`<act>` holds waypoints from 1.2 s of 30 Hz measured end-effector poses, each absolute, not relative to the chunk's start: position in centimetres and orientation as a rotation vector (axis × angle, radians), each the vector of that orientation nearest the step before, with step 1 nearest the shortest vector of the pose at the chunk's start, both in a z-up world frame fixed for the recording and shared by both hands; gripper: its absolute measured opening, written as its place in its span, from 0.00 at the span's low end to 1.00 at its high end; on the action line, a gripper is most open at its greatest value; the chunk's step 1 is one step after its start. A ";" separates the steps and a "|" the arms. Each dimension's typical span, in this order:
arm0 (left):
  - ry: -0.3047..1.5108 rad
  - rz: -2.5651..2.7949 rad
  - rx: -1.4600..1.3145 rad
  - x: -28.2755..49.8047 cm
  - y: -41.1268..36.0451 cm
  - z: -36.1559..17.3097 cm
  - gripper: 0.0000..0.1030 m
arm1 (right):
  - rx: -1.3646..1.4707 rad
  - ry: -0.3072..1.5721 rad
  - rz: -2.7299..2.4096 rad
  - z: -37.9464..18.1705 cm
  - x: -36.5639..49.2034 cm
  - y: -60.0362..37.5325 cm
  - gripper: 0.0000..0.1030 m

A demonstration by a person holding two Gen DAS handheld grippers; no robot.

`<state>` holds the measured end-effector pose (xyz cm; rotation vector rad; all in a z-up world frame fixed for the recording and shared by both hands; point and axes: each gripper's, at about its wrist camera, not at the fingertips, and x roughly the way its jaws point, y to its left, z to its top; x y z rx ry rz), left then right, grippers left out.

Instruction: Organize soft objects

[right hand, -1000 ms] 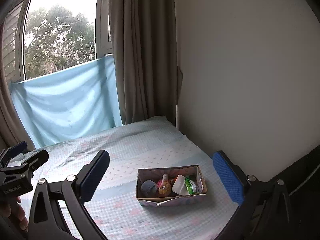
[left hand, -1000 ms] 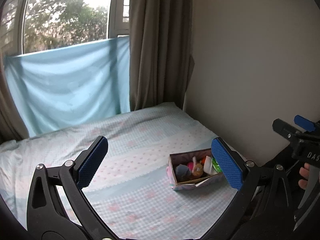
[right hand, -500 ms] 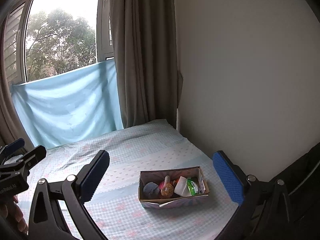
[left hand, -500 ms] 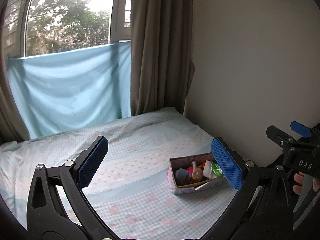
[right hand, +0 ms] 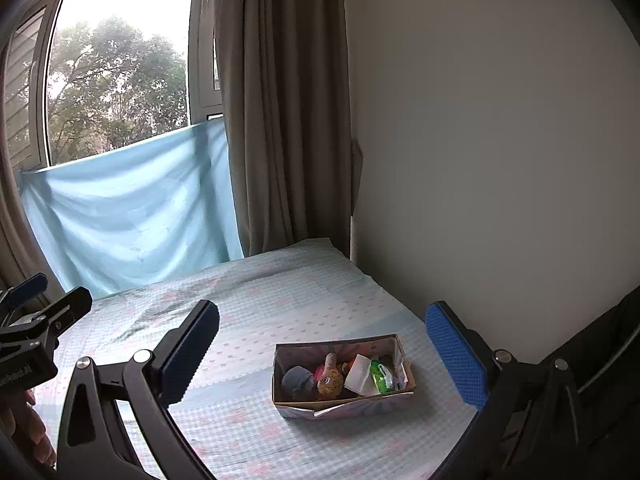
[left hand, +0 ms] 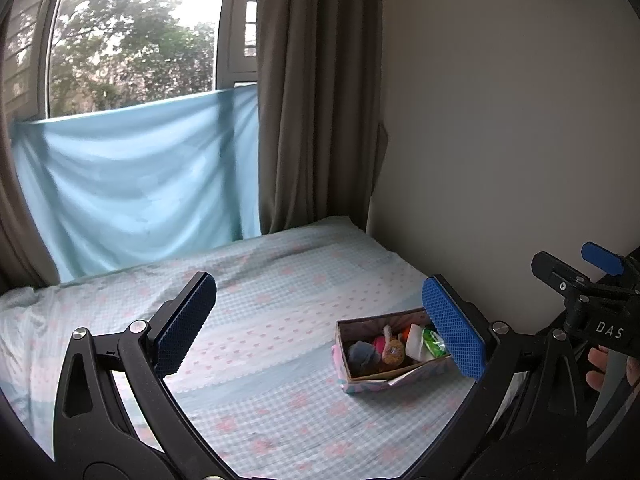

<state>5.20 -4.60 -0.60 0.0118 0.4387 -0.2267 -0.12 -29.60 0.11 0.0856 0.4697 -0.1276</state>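
A small cardboard box (right hand: 344, 405) (left hand: 376, 382) sits on the bed near the right wall. It holds several soft things: a grey plush (right hand: 298, 380), a brown plush (right hand: 330, 382), a white cloth (right hand: 358, 372) and a green packet (right hand: 382, 376). My left gripper (left hand: 320, 328) is open and empty, held well above and before the box. My right gripper (right hand: 320, 352) is open and empty, also back from the box. The right gripper shows at the right edge of the left wrist view (left hand: 592, 304); the left shows at the left edge of the right wrist view (right hand: 36, 320).
The bed has a light blue checked sheet (right hand: 280, 312) with pink hearts. A plain wall (right hand: 480, 160) runs along its right side. A brown curtain (right hand: 280, 120) and a blue cloth (right hand: 132, 208) hang under the window at the far end.
Both grippers have risen and drawn back a little, so the box sits lower and smaller in view. Both stay open and empty.
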 end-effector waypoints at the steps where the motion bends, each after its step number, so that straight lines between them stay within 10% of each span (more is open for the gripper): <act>1: 0.439 -0.227 0.013 5.2 -4.7 -0.6 1.00 | 0.087 0.471 -0.128 0.1 -0.1 -29.7 1.00; 36: 0.431 -0.222 0.008 5.6 -5.5 -0.8 1.00 | 0.102 0.479 -0.124 -0.1 0.9 -31.0 1.00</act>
